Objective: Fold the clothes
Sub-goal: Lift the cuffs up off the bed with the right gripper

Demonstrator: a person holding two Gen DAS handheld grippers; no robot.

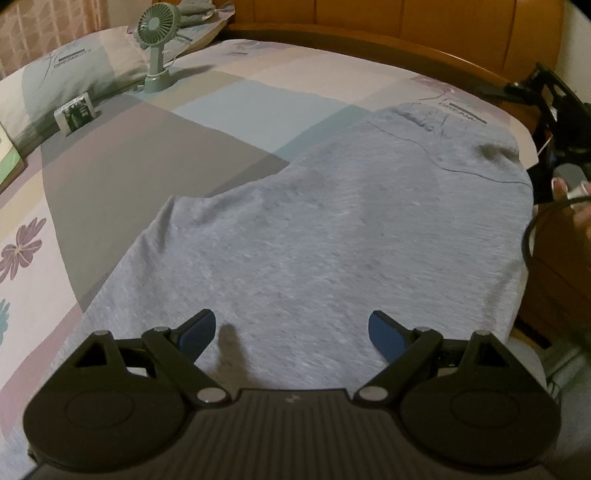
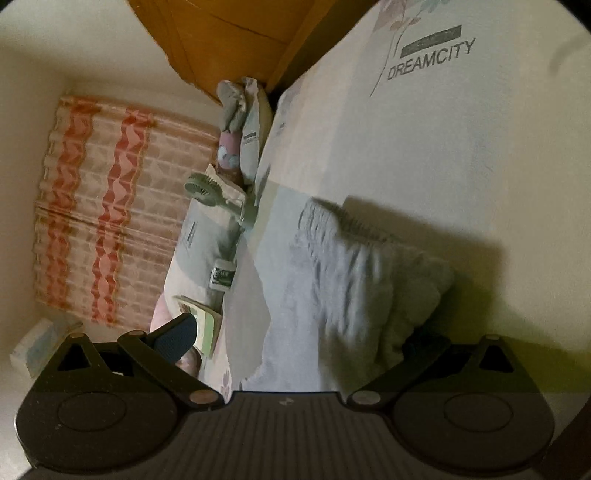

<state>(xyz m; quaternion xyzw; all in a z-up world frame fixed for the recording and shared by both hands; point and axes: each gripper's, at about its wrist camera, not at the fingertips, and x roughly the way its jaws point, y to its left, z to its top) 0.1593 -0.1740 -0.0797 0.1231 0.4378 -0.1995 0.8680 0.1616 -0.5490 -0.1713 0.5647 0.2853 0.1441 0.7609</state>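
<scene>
A light grey garment (image 1: 332, 229) lies spread flat on the patchwork bed sheet (image 1: 140, 170). My left gripper (image 1: 291, 332) hovers over its near part, pointing down, open, with nothing between the blue pads (image 1: 197, 332). At the garment's far right corner a hand (image 1: 570, 192) holds the other gripper's black frame (image 1: 554, 110). In the right wrist view, which is rolled sideways, my right gripper (image 2: 299, 332) stands open at the bunched edge of the garment (image 2: 351, 280). One blue pad (image 2: 177, 334) is clear of the cloth. The other finger is hidden under a fold.
A small green desk fan (image 1: 157, 44) stands near the pillows (image 1: 74, 70), with a small packet (image 1: 75, 114) and a book (image 1: 9, 158) at the left. A wooden headboard (image 1: 369, 22) runs along the back. A striped curtain (image 2: 92, 206) hangs beyond the bed.
</scene>
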